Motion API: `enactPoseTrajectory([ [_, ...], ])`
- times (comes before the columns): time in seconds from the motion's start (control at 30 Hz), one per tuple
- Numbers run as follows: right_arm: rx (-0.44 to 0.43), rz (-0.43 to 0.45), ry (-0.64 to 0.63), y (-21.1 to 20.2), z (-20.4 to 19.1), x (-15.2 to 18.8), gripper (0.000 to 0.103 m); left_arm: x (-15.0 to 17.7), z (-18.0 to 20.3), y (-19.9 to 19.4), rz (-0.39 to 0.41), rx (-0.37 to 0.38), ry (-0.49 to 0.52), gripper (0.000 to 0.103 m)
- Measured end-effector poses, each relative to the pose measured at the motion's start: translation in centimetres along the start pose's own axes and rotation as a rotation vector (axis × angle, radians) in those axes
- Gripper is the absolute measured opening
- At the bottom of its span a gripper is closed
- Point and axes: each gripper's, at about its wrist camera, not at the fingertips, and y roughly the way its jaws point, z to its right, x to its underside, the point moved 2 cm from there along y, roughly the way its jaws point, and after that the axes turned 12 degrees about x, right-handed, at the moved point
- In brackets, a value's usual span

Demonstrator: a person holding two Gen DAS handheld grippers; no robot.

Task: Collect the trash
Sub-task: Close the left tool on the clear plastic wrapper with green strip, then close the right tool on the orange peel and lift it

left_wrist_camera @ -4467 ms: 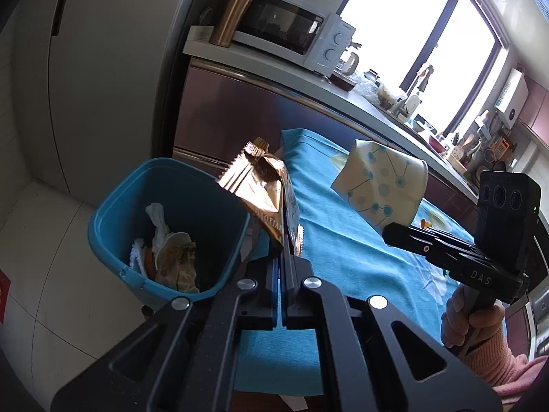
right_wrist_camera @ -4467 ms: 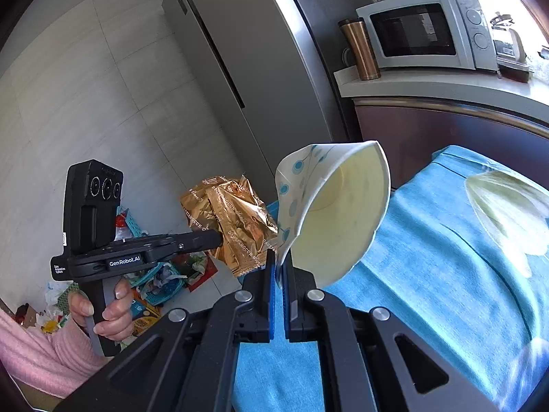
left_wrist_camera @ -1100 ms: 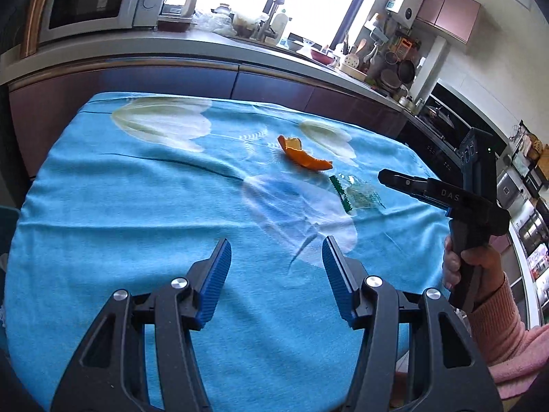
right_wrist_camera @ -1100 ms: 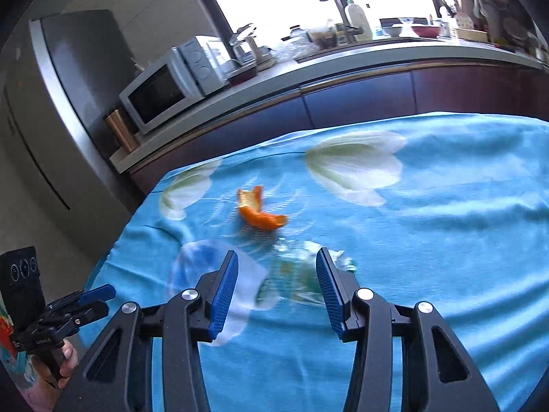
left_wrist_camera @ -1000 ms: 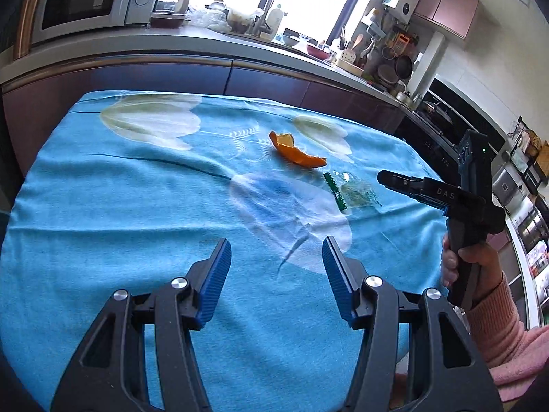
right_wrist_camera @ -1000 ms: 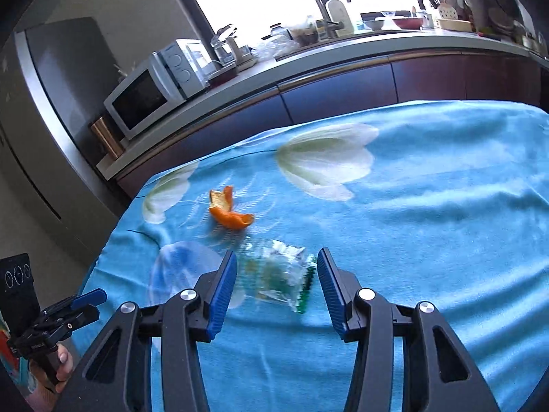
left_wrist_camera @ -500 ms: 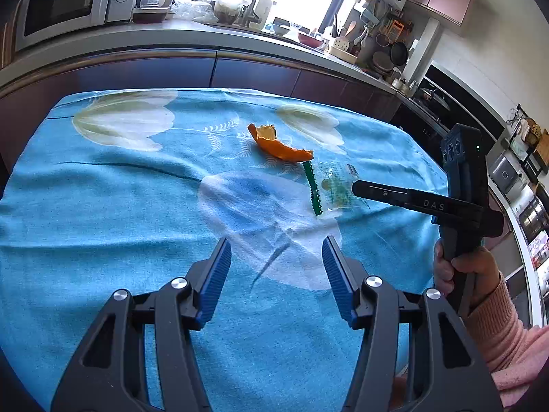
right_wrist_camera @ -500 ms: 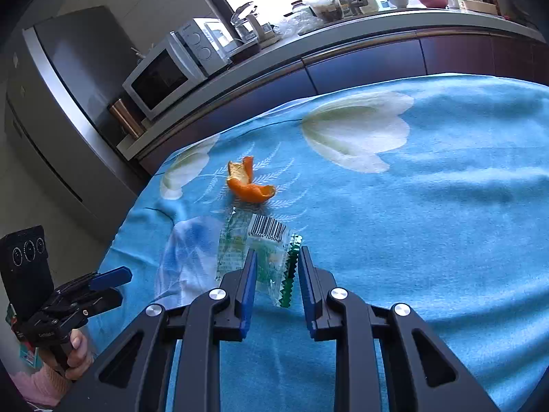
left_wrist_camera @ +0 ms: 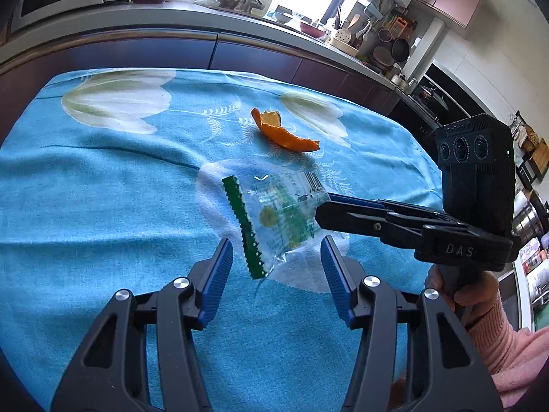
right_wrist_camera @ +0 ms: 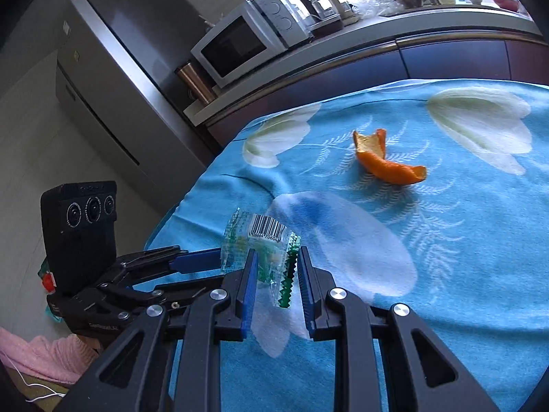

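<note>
The right claw [right_wrist_camera: 276,283] has its blue pads narrowed around a clear plastic wrapper [right_wrist_camera: 260,245], though gaps show on both sides, so whether it truly grips is hard to tell. In the left wrist view the right claw [left_wrist_camera: 322,211] comes in from 3 o'clock and meets the wrapper [left_wrist_camera: 274,213] at its right edge. The left claw [left_wrist_camera: 276,264] is spread wide and empty, with the wrapper's lower corner between its pads.

The wrapper appears lifted off the blue flowered cloth [left_wrist_camera: 103,178] covering the worktop. Its long axis, following the green serrated edge, runs from about 11 o'clock to 5 o'clock in the left wrist view.

Beyond it, toward 12 o'clock, an orange peel [left_wrist_camera: 283,134] lies untouched on the cloth.

As a judgement, the wrapper's pickup is under way; the peel remains, and no bin is visible.
</note>
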Motion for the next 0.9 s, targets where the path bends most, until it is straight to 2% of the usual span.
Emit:
enactPoseTrajectory([
  [0.1,-0.006,-0.016,-0.011,0.6,-0.5,0.0,0.022,0.0,-1.0,0.1,-0.001,0.016,-0.044,0.035],
  [0.2,-0.001,-0.027,-0.008,0.9,-0.4,0.0,0.023,0.0,-1.5,-0.1,0.007,0.006,-0.063,0.027],
  [0.3,0.019,-0.025,0.000,0.9,-0.1,-0.2,0.031,0.0,-1.5,-0.3,0.010,-0.005,-0.060,0.021],
  [0.47,0.096,0.022,0.077,0.5,2.5,-1.7,0.035,0.1,-1.6,-0.7,0.019,-0.013,-0.067,0.019],
  [0.63,0.209,0.076,0.163,0.4,6.0,-3.5,0.041,0.0,-1.7,-1.5,0.037,-0.037,-0.057,0.019],
  [0.7,0.244,0.080,0.164,0.8,6.6,-4.1,0.042,0.0,-1.7,-1.9,0.045,-0.046,-0.053,0.019],
  [0.9,0.272,0.043,0.118,3.1,6.4,-5.3,0.042,0.3,-2.0,-3.1,0.064,-0.066,-0.060,0.019],
])
